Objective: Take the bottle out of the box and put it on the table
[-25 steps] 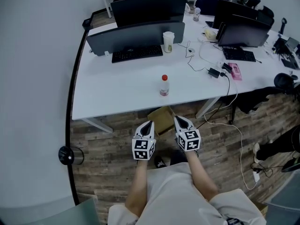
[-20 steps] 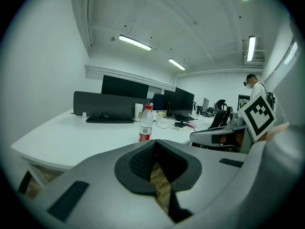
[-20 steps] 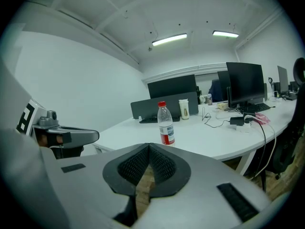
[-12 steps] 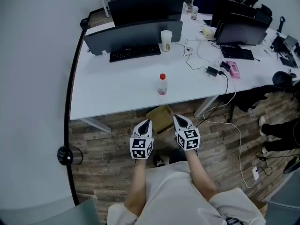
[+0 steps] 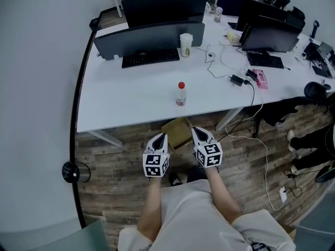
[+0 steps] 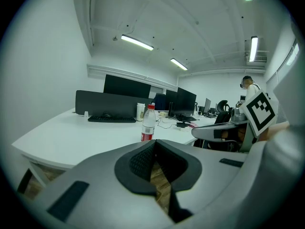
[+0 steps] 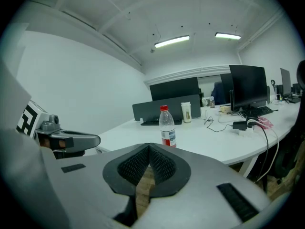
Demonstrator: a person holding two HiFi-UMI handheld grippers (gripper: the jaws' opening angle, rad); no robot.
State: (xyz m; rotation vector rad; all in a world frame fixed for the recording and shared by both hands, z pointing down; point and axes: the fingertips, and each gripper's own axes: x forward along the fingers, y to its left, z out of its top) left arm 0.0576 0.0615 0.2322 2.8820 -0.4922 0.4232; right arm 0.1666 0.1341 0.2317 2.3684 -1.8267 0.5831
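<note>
A clear plastic bottle (image 5: 181,93) with a red cap and red label stands upright on the white table (image 5: 131,101), near its front edge. It also shows in the left gripper view (image 6: 148,123) and the right gripper view (image 7: 167,127). An open cardboard box (image 5: 178,131) sits on the floor under the table edge. My left gripper (image 5: 162,136) and right gripper (image 5: 194,131) hover side by side over the box, short of the table. Both are shut and empty, with the pads meeting at the tips (image 6: 155,144) (image 7: 149,149).
Two dark monitors with a keyboard (image 5: 151,58) and a paper cup (image 5: 186,44) stand at the table's back. Cables, an adapter (image 5: 238,79) and a pink item (image 5: 260,78) lie at the right. A round black stand (image 5: 70,171) is on the wooden floor at the left. A person stands at the far right.
</note>
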